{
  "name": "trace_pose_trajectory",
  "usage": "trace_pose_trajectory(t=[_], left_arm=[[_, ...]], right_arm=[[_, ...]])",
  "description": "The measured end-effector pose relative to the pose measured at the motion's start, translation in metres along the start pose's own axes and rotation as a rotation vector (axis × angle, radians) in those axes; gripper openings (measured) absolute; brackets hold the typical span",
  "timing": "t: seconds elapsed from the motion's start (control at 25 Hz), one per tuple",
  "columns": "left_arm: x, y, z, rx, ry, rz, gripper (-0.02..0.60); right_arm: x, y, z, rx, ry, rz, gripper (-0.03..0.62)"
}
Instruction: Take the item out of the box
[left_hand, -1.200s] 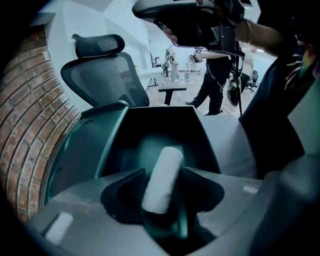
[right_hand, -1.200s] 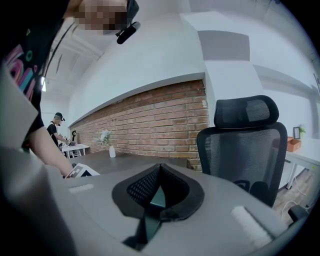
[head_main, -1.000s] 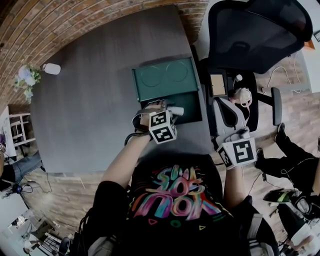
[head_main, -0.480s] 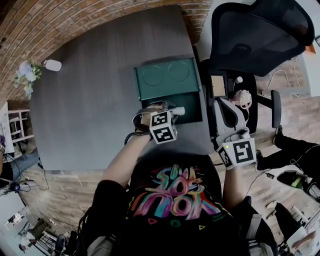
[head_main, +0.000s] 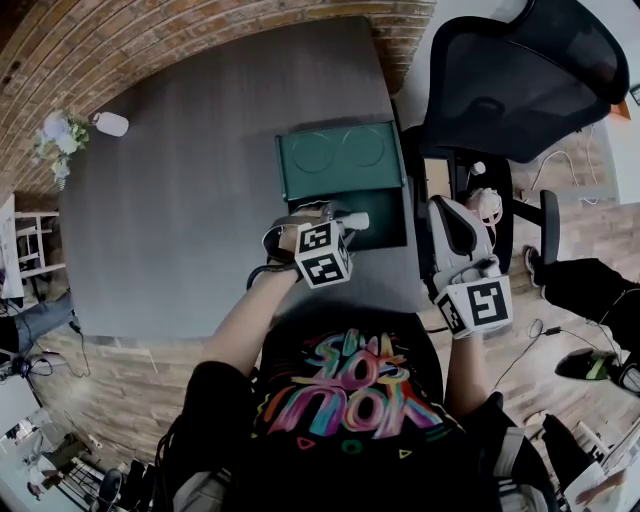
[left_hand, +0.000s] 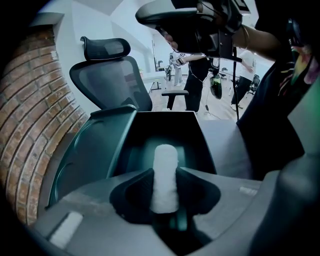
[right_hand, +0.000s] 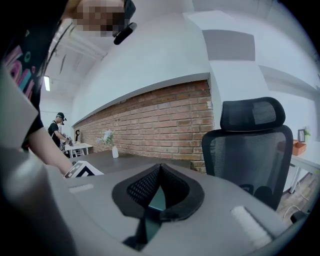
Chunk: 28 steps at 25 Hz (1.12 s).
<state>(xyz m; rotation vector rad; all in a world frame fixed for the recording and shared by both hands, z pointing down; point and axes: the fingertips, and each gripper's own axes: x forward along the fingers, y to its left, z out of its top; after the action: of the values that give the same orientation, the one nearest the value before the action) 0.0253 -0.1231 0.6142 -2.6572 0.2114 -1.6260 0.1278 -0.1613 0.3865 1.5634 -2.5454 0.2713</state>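
Observation:
A dark green box (head_main: 388, 228) stands open on the grey table, its lid (head_main: 340, 160) laid back toward the far side. My left gripper (head_main: 343, 219) hovers over the box's near left part, shut on a white cylindrical item (head_main: 356, 220). In the left gripper view the item (left_hand: 165, 155) stands upright between the black pads of the left gripper (left_hand: 164, 176), above the box's hollow (left_hand: 165, 131). My right gripper (head_main: 447, 212) is off the table's right edge, away from the box. Seen in the right gripper view, the right gripper (right_hand: 159, 168) has its pads together with nothing between them.
A black mesh office chair (head_main: 520, 75) stands just right of the table (head_main: 190, 200). A small vase with flowers (head_main: 60, 140) sits at the table's far left. The brick wall (head_main: 150, 40) runs behind the table. Cables lie on the wooden floor (head_main: 590, 200) at the right.
The head view has drifted slightly. Both grippers keep their places relative to the box, and the white item stays at the left gripper's jaws.

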Motion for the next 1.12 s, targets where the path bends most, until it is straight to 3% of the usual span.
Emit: trace_pose_trajectory(t=[0.4,1.12], left_arm=[[-0.024,0.006,0.004,-0.021,-0.058,0.058,0.140],[-0.096,0.025,0.015,-0.147,-0.240,0.226,0.140]], right_arm=[[0.002,0.013,0.009,-0.025,-0.011,0.024,0.003],[0.003,0.036,0.026,-0.066,-0.031,0.049,0.002]])
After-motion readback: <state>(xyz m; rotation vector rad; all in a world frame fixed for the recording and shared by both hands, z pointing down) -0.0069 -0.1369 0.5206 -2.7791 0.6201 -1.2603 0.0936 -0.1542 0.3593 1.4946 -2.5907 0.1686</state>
